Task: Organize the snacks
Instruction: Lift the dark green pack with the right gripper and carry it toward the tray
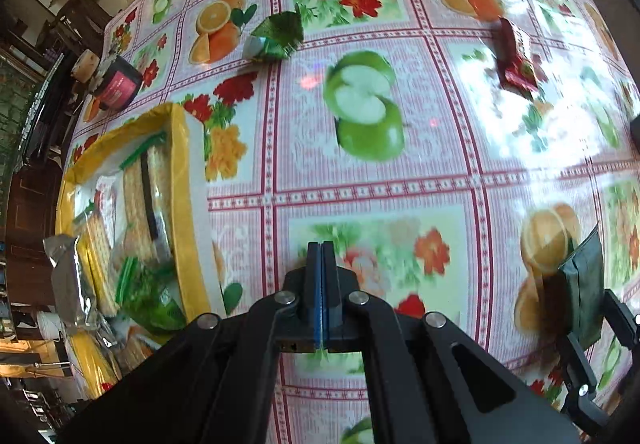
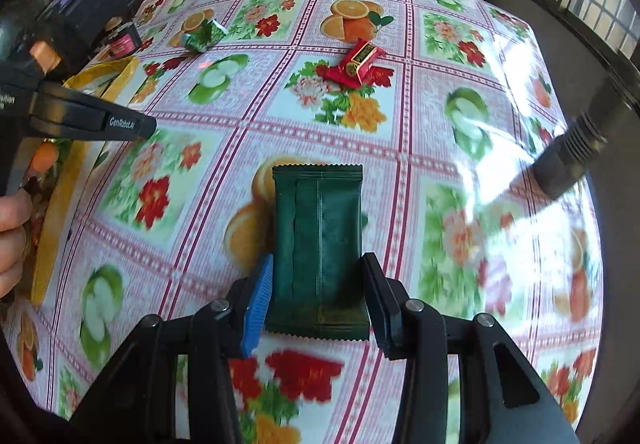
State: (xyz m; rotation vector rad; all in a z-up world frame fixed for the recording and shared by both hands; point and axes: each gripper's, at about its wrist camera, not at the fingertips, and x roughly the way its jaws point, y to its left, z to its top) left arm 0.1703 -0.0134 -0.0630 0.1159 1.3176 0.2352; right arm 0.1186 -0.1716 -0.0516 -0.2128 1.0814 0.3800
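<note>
My right gripper is shut on a dark green snack packet, both pads pressing its long sides, the seam side facing up. The same packet shows at the right edge of the left wrist view, just over the cloth. My left gripper is shut with nothing between its pads, right of the yellow tray, which holds several cracker and snack packs. Its finger juts in from the left. A green folded packet and a red packet lie farther off on the table.
The table wears a glossy fruit-and-flower cloth. A dark tub with a pink label stands beyond the tray near the far-left edge. A black threaded cable end hangs at the right. A person's hand holds the left gripper's handle.
</note>
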